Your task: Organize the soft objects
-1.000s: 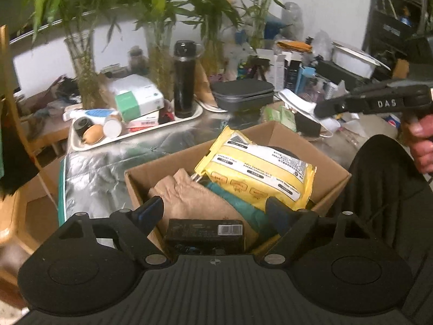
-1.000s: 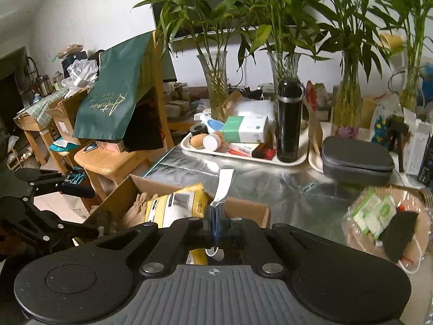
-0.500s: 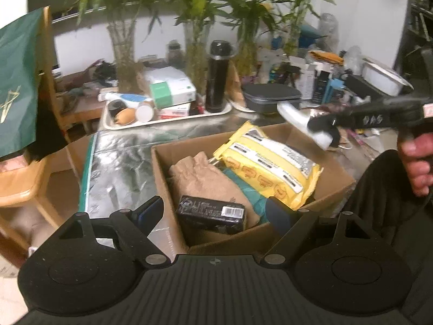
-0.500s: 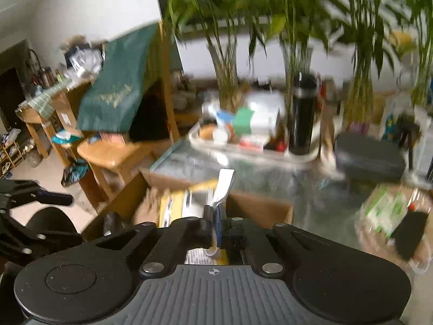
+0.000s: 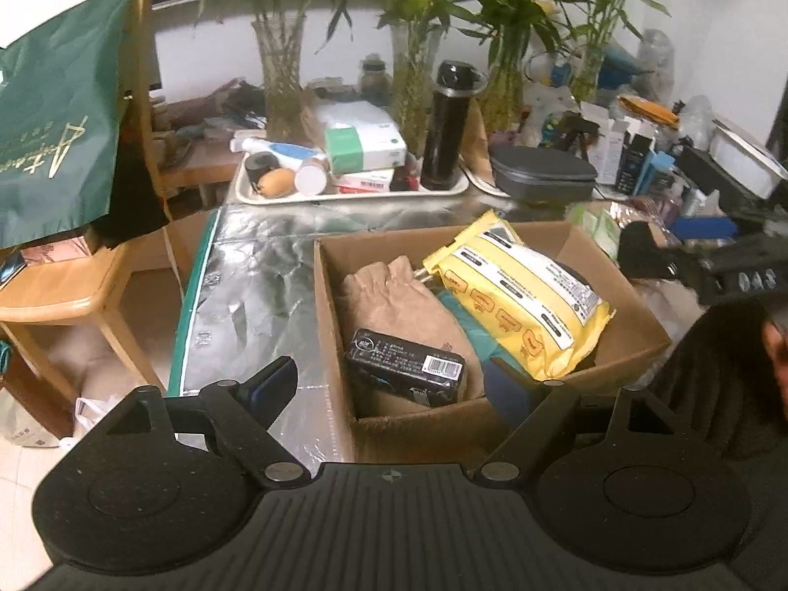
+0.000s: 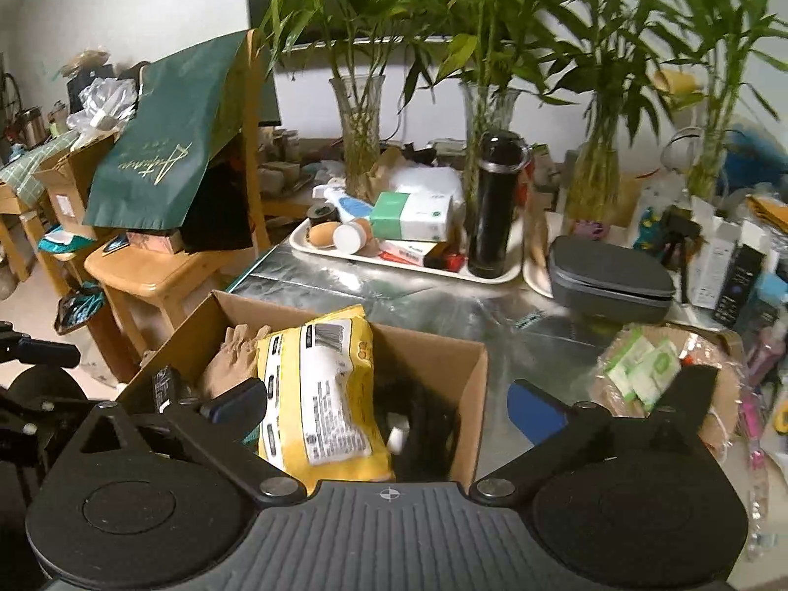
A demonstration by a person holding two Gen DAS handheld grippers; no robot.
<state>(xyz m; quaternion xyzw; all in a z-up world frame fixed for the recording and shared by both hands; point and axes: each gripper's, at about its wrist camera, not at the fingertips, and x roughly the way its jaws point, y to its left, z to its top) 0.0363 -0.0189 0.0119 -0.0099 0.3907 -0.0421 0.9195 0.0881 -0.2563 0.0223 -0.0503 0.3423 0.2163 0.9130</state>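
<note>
The right gripper (image 6: 386, 404) hovered over the cardboard box (image 6: 473, 369), its jaws having just sprung wide open and empty, seemingly to drop a white face mask it had pinched a second before. A white scrap (image 6: 398, 436) lay at six o'clock beside the yellow pack (image 6: 320, 394). The left gripper (image 5: 389, 384) waited, open and empty, nearby.

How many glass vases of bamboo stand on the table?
4 show in the right wrist view, in a row at the back: one behind the tray, one behind the black flask, two further right. More may be hidden.
</note>
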